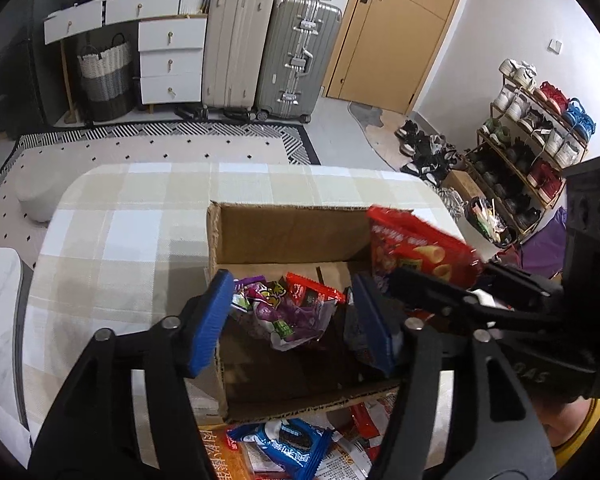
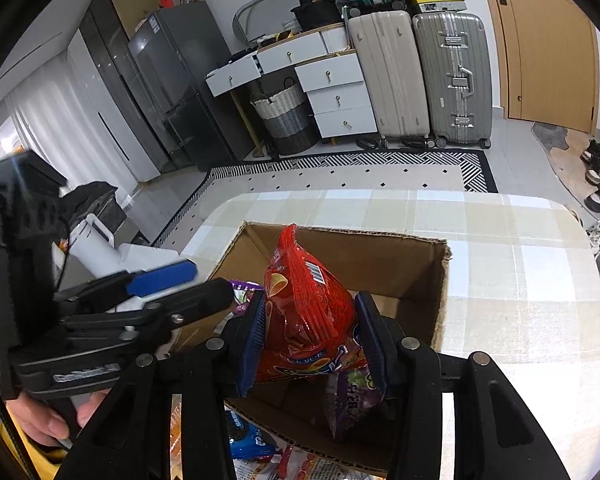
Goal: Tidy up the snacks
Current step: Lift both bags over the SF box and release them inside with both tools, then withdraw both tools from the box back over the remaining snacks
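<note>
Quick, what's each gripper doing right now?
Left gripper: open, empty, over the cardboard box.
Right gripper: shut on the red snack bag.

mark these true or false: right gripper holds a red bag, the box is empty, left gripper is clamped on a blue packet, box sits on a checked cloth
1. The right gripper is shut on the red chip bag. True.
2. The cardboard box is empty. False: a purple snack packet lies inside.
3. The left gripper is clamped on a blue packet. False: its jaws are open over the box; the blue cookie packet lies outside.
4. The box sits on a checked tablecloth. True.
</note>
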`<state>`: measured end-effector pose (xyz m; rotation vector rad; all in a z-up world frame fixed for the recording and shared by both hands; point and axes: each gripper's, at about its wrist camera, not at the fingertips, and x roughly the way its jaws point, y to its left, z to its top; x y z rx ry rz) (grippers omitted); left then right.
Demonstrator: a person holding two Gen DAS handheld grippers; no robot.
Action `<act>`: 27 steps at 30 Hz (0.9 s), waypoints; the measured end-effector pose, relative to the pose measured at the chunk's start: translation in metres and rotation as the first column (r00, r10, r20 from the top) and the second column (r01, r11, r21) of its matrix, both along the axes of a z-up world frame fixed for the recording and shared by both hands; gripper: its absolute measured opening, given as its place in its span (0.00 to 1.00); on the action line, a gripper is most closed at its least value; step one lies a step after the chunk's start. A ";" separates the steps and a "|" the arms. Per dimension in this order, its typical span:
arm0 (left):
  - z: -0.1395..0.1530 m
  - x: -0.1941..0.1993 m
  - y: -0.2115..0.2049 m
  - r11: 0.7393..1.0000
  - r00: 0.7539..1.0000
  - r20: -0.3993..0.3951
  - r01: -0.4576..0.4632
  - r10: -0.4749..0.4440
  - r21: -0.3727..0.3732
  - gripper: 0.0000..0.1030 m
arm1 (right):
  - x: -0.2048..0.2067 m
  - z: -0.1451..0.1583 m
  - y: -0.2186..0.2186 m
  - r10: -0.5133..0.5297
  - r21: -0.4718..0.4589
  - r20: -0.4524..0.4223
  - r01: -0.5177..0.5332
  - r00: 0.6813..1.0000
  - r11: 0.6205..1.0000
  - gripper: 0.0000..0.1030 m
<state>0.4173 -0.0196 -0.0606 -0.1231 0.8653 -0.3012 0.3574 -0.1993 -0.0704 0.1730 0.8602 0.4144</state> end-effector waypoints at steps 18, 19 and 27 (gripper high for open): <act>0.042 -0.058 0.008 0.998 0.998 0.051 -0.041 0.038 0.053 0.77 | -0.014 0.018 0.001 -0.034 -0.013 0.028 0.034 0.999 0.999 0.44; 0.044 -0.061 0.009 0.998 0.998 0.055 -0.044 0.041 0.055 0.77 | -0.017 0.021 0.001 -0.035 -0.012 0.033 0.035 0.999 0.999 0.44; 0.067 -0.093 0.007 0.996 0.995 0.088 -0.044 0.037 0.075 0.77 | -0.051 0.049 0.003 -0.035 -0.014 0.084 0.036 0.996 0.999 0.46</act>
